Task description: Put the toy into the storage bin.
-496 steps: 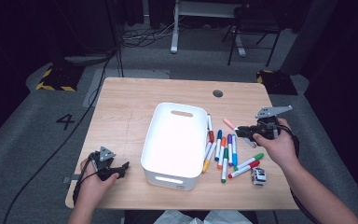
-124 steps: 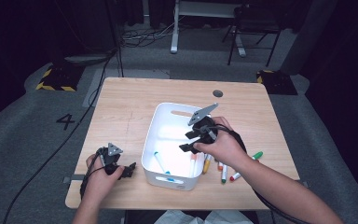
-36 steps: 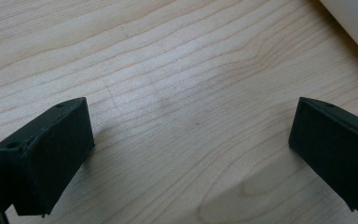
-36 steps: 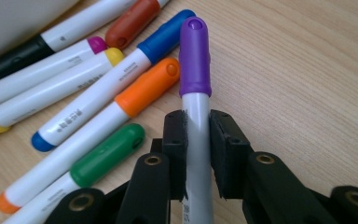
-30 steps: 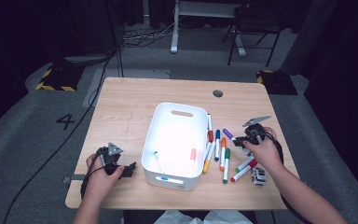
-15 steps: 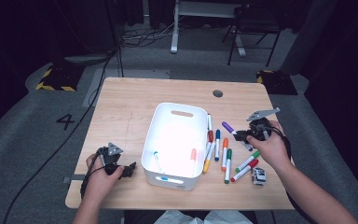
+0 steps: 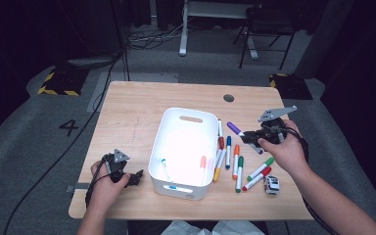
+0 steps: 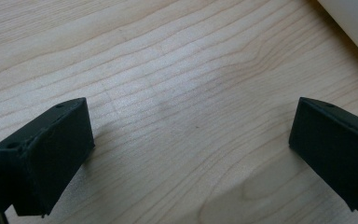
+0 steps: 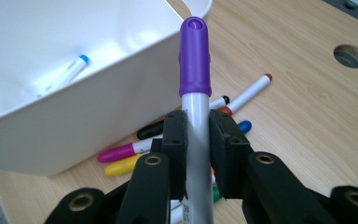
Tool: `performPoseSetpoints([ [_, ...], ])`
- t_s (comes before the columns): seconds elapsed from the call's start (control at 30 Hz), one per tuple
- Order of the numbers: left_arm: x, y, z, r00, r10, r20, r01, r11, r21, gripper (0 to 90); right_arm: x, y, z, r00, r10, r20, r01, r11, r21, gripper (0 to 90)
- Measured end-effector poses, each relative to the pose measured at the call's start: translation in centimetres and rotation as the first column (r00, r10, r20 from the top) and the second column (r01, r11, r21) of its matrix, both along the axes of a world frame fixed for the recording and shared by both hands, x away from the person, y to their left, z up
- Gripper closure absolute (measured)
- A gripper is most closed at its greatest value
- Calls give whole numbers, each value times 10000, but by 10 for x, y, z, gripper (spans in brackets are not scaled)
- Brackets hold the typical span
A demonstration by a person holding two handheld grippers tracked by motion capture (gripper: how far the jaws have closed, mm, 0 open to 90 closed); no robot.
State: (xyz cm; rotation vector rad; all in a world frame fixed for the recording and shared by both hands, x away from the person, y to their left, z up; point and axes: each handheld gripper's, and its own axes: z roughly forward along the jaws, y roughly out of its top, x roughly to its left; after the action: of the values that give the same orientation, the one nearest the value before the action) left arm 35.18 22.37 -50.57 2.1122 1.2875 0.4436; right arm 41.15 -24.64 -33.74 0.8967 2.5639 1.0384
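Resting low at the near left corner of the surface (image 7: 127, 112), our left hand-held gripper (image 7: 127, 177) has its jaws spread wide over bare wood. Farther right, our right hand-held gripper (image 9: 196, 140) pinches the purple-capped marker (image 9: 195, 60), lifted above the loose markers (image 7: 235, 161) beside the white bin (image 7: 183, 147), cap pointing toward the bin. A blue-capped marker (image 9: 65, 72) lies inside the bin.

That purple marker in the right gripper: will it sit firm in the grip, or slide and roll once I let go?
The purple marker looks stiff and light. Its smooth round barrel is clamped between the right gripper pads, so it may slip or pivot. Dropped on the table, it would probably roll; inside the white bin, the walls should stop it.
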Motion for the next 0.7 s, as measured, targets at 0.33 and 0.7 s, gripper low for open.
performPoseSetpoints([
  [0.33, 0, -1, 0, 10000, 60, 9, -60, 10000, 20, 2, 2, 35, 16, 9974, 716, 77, -718, 9969, 333, 768],
  [0.7, 0, -1, 0, 10000, 58, -10, -58, 10000, -14, 1, 6, 73, 24, 9898, 1402, 238, -1410, 9894, 343, 768],
])
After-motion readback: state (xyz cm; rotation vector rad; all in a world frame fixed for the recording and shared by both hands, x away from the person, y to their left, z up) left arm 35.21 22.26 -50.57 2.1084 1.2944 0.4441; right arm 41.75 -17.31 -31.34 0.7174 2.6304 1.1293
